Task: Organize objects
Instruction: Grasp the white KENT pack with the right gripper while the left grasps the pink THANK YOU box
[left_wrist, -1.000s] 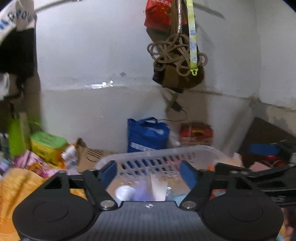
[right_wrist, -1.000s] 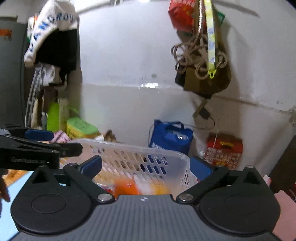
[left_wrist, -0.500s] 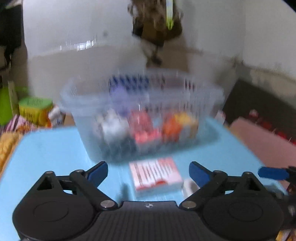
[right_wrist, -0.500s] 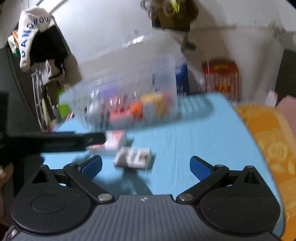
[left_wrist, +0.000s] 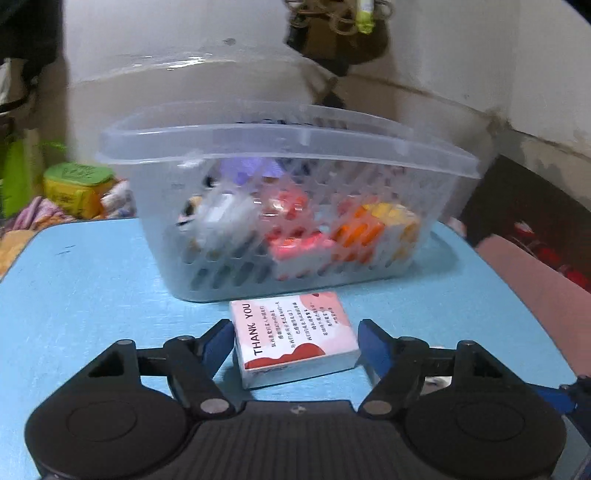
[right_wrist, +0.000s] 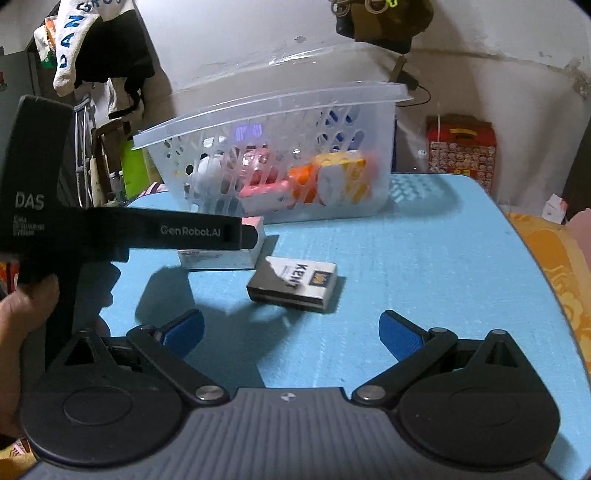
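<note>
A clear plastic basket (left_wrist: 288, 147) holding several small boxes stands at the back of the blue table (left_wrist: 92, 277); it also shows in the right wrist view (right_wrist: 273, 110). A pink and white "THANK YOU" box (left_wrist: 295, 339) lies in front of it, between the open fingers of my left gripper (left_wrist: 295, 341), apparently not clamped. In the right wrist view the left gripper's body (right_wrist: 129, 232) partly hides that box (right_wrist: 221, 254). A black and white KENT pack (right_wrist: 293, 284) lies on the table ahead of my open, empty right gripper (right_wrist: 291, 332).
A green-lidded tub (left_wrist: 75, 188) and clutter sit left of the table. A red patterned box (right_wrist: 460, 147) stands by the wall at right. An orange cloth (right_wrist: 554, 266) lies off the table's right edge. Clothes (right_wrist: 77, 44) hang at upper left.
Both grippers tilted down from the wall and basket rim to the table top. The left gripper closed in around the THANK YOU box; the right one came nearer the KENT pack.
</note>
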